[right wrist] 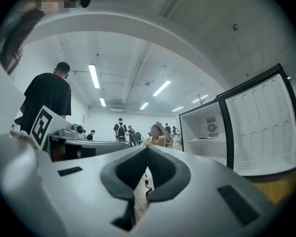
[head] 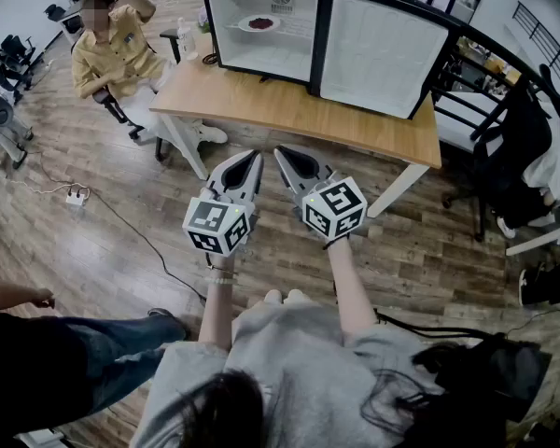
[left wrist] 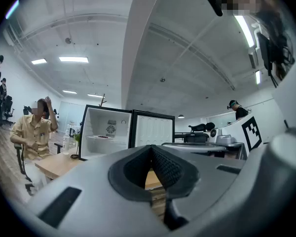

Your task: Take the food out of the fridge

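Both tools are pressed together and carry nothing. The left tool (head: 252, 161) shows its ribbed pads meeting at the tip in its own view, and the right tool (head: 286, 154) shows the same. They are held level and side by side in front of the person, tips close to each other and well short of the bench (head: 289, 110).

On that bench stands the fridge (head: 231, 56), its door (head: 383, 52) swung wide to the right. The food (head: 260, 23) lies on a white plate (head: 242, 24) on the shelf (head: 294, 32) in the upper part of the compartment. It looks dark red, though it is too small to say what it is. A seated person (head: 112, 49) is beyond the bench's left end.

The step in hand is, as I judge it, the approach; nothing has been taken yet. To do it well, close up to the bench first, so that the reach is short and steady. Spread the jaws before the tip crosses the fridge's rim, not inside it. The left tool seems to have the straighter line, since the opening lies ahead and to the left while the door crowds the right. Come in level at shelf height and aim for the plate's near rim, not the food. The jaws part sideways as held, so the wrist likely needs a roll to put one jaw over the rim and one under. Then draw the plate out flat and slowly.
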`<act>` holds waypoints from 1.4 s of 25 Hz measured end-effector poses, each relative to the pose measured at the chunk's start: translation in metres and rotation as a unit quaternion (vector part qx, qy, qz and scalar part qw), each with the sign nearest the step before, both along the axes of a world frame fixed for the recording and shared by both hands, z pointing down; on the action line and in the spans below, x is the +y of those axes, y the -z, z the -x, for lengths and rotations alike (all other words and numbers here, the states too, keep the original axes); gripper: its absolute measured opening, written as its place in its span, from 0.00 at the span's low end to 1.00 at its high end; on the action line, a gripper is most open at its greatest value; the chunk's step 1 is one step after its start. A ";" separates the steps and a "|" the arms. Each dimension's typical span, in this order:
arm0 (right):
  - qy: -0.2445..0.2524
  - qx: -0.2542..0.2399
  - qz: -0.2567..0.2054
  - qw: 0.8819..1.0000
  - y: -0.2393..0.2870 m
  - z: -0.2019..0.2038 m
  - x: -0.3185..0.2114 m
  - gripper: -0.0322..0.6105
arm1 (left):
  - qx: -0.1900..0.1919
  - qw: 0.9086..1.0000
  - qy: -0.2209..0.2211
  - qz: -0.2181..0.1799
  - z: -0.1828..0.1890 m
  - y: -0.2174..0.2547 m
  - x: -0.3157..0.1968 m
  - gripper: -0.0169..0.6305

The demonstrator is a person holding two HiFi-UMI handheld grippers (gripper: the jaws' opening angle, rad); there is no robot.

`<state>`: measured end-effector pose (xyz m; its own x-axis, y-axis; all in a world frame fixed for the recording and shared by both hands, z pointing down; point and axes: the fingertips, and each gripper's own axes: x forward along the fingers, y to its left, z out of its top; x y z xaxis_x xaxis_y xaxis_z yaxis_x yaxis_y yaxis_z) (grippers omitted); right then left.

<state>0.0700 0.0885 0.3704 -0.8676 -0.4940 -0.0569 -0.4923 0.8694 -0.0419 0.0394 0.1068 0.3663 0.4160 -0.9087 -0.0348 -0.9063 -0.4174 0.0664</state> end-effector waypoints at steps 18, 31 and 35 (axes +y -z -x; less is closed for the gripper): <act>0.008 -0.030 0.008 0.999 0.014 -0.013 -0.013 0.06 | -0.007 1.000 0.025 -0.006 -0.007 0.007 -0.008 0.04; 0.015 -0.024 0.022 0.999 0.002 0.032 -0.073 0.06 | 0.006 0.999 0.038 0.003 0.037 -0.004 -0.065 0.04; 0.006 -0.024 0.016 1.000 0.005 0.052 -0.101 0.06 | 0.003 1.000 0.030 0.001 0.058 -0.002 -0.094 0.04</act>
<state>0.0175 -0.0130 0.3651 -0.8701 -0.4858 -0.0836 -0.4786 0.8732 -0.0925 -0.0185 0.0133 0.3683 0.3597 -0.9324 -0.0356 -0.9296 -0.3614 0.0725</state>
